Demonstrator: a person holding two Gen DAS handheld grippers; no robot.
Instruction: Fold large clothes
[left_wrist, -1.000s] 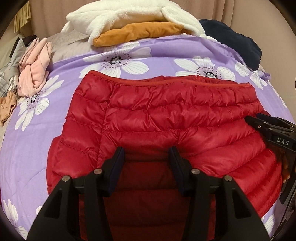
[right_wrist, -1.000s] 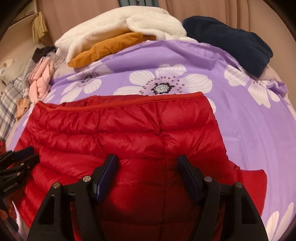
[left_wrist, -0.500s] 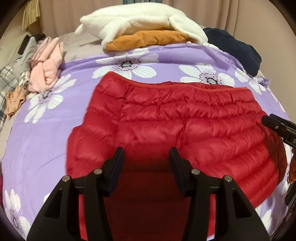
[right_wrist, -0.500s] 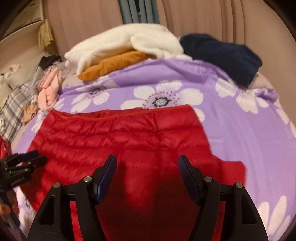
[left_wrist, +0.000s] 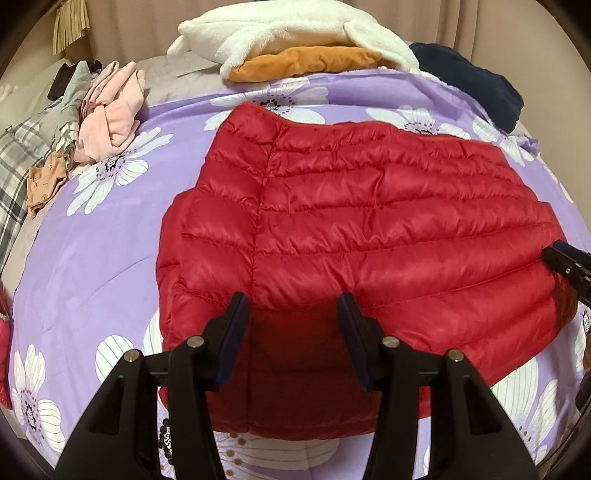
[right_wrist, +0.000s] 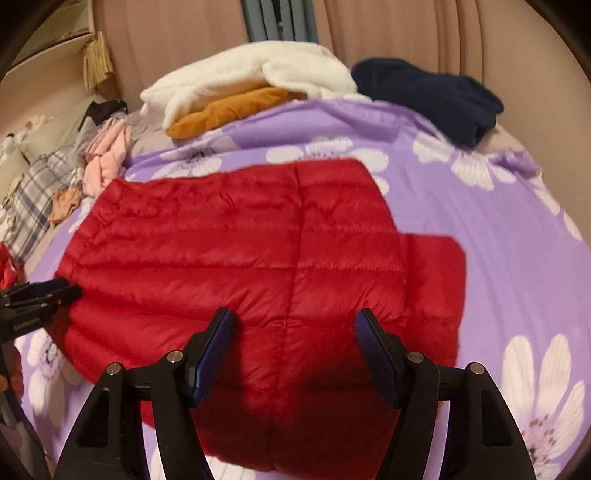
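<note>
A red quilted down jacket (left_wrist: 362, 236) lies folded into a rough rectangle on a purple bedspread with white flowers (left_wrist: 92, 266). It also shows in the right wrist view (right_wrist: 258, 266), with a flatter red flap sticking out at its right side. My left gripper (left_wrist: 291, 317) is open and empty above the jacket's near left part. My right gripper (right_wrist: 295, 332) is open and empty above the jacket's near right part. Each gripper shows at the edge of the other's view, the right gripper (left_wrist: 569, 262) and the left gripper (right_wrist: 40, 295).
Folded white and orange clothes (left_wrist: 303, 48) and a dark navy garment (left_wrist: 476, 85) lie at the far side of the bed. A pink garment (left_wrist: 110, 110) and plaid cloth (left_wrist: 14, 177) lie at the far left. Curtains (right_wrist: 406, 33) hang behind.
Both grippers have pulled back and up from the jacket, which now looks smaller and shows more bedspread around it. The jacket lies still.
</note>
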